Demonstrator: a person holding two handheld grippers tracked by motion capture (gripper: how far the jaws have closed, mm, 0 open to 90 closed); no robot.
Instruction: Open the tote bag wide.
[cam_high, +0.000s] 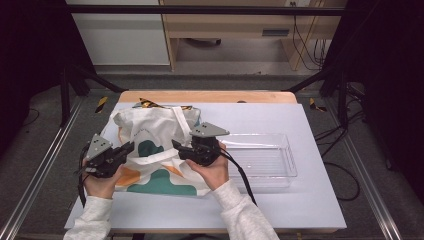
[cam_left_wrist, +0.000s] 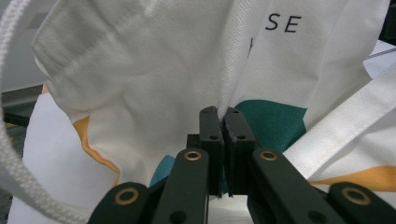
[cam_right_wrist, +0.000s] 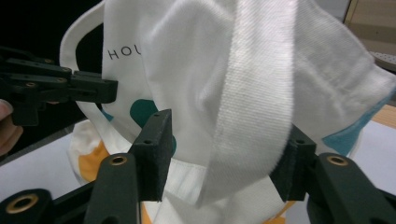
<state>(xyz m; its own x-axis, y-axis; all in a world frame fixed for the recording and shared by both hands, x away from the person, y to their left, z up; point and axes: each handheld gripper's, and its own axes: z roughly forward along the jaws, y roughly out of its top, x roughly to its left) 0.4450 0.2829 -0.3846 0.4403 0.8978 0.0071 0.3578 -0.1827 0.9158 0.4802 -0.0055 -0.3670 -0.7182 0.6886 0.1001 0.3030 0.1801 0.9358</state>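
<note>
Left gripper view: left gripper (cam_left_wrist: 223, 116) pinching tote bag (cam_left_wrist: 154, 79) cloth. Right gripper (cam_right_wrist: 224, 144), beside bag, half-wide around strap (cam_right_wrist: 254, 107), apparently unclamped; slip risk.

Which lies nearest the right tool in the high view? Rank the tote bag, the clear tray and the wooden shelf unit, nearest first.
From the right tool:
1. Tote bag, directly at the tool, its fabric and strap between the jaws.
2. Clear tray, on the table just to the right, close behind the hand.
3. Wooden shelf unit, on the floor beyond the table's far edge.
</note>
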